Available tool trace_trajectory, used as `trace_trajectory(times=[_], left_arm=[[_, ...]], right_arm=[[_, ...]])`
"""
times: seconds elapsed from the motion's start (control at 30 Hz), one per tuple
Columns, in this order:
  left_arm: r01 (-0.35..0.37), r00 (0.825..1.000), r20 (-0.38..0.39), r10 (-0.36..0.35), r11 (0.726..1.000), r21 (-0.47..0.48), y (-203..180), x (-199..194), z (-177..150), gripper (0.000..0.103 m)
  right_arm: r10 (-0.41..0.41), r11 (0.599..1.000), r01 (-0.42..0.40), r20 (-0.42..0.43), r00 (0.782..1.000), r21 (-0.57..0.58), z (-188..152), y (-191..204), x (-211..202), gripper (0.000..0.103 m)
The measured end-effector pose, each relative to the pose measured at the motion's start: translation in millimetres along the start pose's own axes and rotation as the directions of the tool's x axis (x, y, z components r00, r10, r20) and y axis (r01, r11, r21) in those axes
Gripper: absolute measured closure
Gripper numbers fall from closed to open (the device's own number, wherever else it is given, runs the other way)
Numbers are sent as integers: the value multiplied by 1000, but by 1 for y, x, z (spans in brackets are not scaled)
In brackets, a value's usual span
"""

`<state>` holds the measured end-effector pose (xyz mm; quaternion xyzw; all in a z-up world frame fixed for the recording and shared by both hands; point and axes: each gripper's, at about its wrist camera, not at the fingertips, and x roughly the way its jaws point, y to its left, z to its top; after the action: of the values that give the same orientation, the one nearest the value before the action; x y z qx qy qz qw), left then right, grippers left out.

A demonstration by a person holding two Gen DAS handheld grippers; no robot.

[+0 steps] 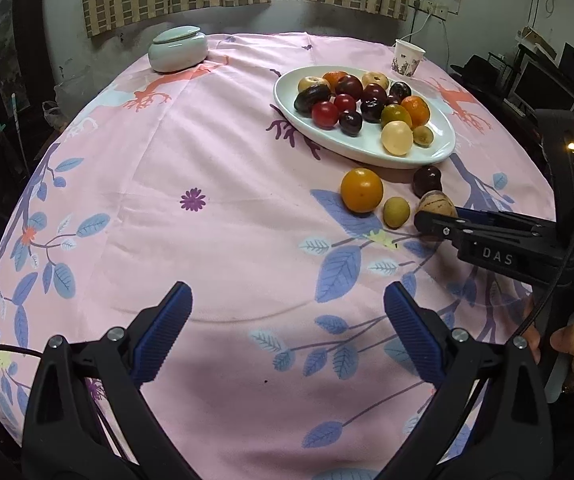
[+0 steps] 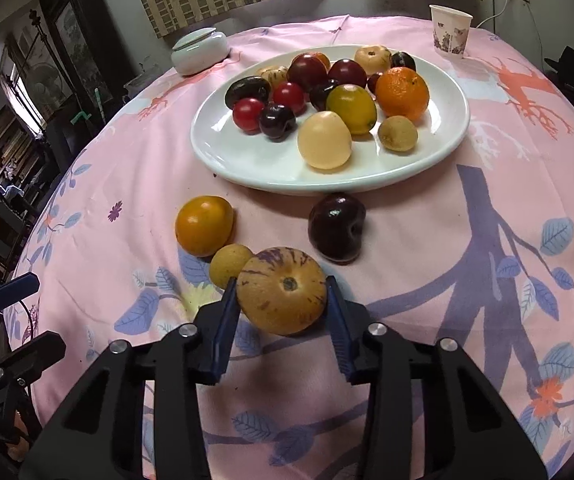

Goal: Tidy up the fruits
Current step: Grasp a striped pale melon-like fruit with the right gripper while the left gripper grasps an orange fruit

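A white oval plate (image 2: 443,144) holds several fruits: plums, tomatoes, an orange, a pale yellow fruit. On the cloth in front of it lie an orange-yellow fruit (image 2: 204,225), a small yellow-green fruit (image 2: 227,267) and a dark plum (image 2: 337,226). My right gripper (image 2: 281,292) is shut on a tan, purple-streaked melon (image 2: 281,290), its pads touching both sides. In the left wrist view the plate (image 1: 443,148), the orange-yellow fruit (image 1: 361,189), the melon (image 1: 437,204) and the right gripper (image 1: 427,220) show at right. My left gripper (image 1: 287,308) is open and empty above the cloth.
A pink patterned cloth (image 1: 207,240) covers the round table. A pale lidded ceramic jar (image 1: 178,48) stands at the far left. A paper cup (image 1: 407,57) stands beyond the plate, also in the right wrist view (image 2: 449,32). Furniture surrounds the table.
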<state>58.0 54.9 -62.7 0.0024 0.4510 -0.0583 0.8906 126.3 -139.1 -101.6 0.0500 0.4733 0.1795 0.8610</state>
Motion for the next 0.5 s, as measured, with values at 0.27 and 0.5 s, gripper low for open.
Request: trace_trajectory(times=[0.27, 0.5], left_arm=[[29, 999, -46, -30, 999, -15, -19, 39, 48, 5], [2, 995, -98, -2, 1000, -5, -42, 91, 70, 13]], right_arm=[[9, 1000, -10, 37, 999, 25, -31, -12, -51, 61], [28, 997, -32, 52, 998, 70, -52, -33, -72, 61]])
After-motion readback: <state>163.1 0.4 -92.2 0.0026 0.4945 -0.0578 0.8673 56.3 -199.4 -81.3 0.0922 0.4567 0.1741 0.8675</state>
